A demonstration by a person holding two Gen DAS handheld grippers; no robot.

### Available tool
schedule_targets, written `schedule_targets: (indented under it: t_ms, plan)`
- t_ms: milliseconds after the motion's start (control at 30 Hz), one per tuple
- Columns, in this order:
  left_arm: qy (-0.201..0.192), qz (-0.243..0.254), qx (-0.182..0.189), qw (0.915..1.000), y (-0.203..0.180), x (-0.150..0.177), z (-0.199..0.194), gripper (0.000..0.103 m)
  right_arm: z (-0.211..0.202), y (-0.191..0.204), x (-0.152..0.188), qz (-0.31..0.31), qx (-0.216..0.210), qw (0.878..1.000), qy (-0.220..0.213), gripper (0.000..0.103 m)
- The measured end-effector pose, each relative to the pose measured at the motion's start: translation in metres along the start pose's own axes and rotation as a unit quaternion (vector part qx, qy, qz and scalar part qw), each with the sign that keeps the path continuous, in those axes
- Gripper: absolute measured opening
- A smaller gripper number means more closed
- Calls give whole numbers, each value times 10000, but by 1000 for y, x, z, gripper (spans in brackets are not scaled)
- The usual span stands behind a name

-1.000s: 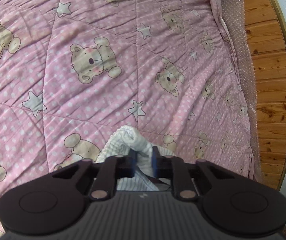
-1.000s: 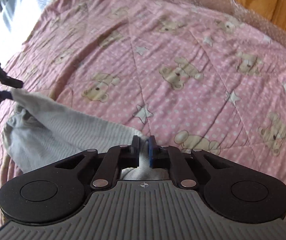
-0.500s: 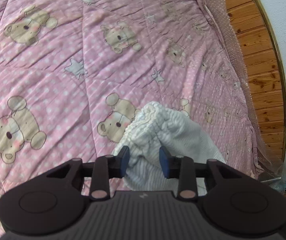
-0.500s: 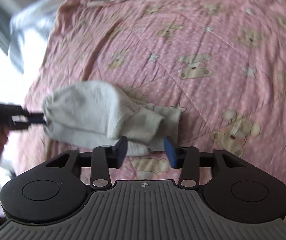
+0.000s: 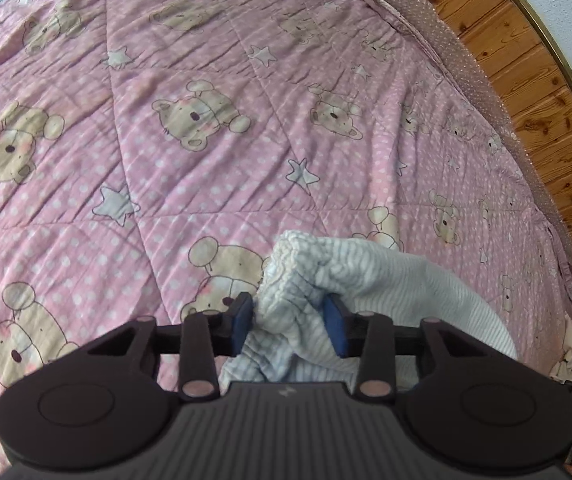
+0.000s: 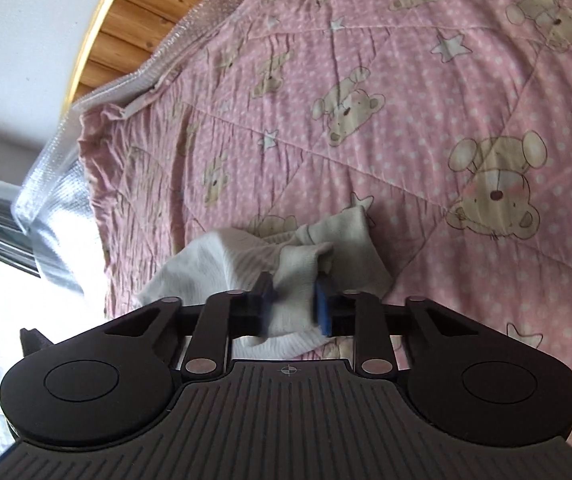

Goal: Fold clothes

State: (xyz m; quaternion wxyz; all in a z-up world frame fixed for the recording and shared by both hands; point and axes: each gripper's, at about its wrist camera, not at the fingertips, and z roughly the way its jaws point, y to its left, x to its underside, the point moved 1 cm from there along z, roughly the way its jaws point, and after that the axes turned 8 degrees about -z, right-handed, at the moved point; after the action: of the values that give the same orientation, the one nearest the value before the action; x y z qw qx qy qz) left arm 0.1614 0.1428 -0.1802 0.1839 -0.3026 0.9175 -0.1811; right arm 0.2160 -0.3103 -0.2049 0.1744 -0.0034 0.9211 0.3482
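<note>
A small white ribbed garment (image 5: 366,280) lies bunched on the pink bear-print quilt (image 5: 206,160). In the left wrist view my left gripper (image 5: 289,326) is open, its blue pads on either side of the garment's gathered edge. In the right wrist view the same garment (image 6: 246,264) lies in a loose heap, and my right gripper (image 6: 292,306) is open with a fold of the cloth between its pads. The quilt shows in the right wrist view too (image 6: 426,140). Neither gripper pinches the cloth.
The quilt covers a bed. A wooden wall (image 5: 526,80) runs along its right side in the left wrist view. Bubble wrap (image 6: 58,160) lines the bed's edge, with a bright window beyond it at left in the right wrist view.
Both grippers were shut on the garment a second ago and held it stretched. Both have opened, and the garment has dropped in a heap on the quilt. Both cameras have swung.
</note>
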Motion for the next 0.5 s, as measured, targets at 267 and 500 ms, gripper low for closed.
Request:
schedule_targets:
  t_ms: [267,500]
  plan:
    - [88,-459,517,9976,12,-1,-14,37,-6,12,-9,-73,-176,9997,-165,22]
    - [42,-259,263,9993,3,5,-5,28,14,4,0,47,-126,9999,79,14]
